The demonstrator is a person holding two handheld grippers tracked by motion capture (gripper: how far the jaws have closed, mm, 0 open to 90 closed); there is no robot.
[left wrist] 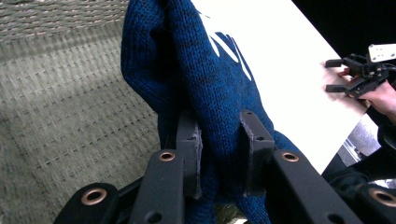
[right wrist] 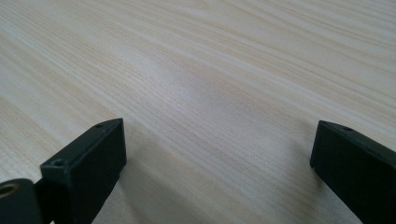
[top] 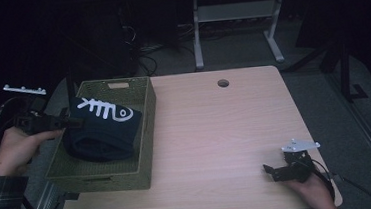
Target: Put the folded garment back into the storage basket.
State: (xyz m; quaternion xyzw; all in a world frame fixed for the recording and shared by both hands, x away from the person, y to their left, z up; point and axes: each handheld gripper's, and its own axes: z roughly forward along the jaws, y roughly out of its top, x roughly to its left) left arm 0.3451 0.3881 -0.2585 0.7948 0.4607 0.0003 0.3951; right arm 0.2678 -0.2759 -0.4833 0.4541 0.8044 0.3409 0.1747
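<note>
The left gripper (left wrist: 218,140) has its jaws clamped on a fold of the dark blue knit sweater (left wrist: 201,79), fabric bunched btw. the two pads, and the sweater w/ its white fishbone print lies inside the green woven basket (top: 146,137) at the left side of the wooden table (top: 226,131). The right gripper (right wrist: 219,154) rests low over bare table top near the front right corner, jaws wide apart, nothing btw. them.

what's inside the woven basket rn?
A folded dark blue knit sweater with a white fishbone print lies in the woven basket, pinched between the left gripper pads. Bare woven floor shows beside it; anything beneath the sweater is covered.
</note>
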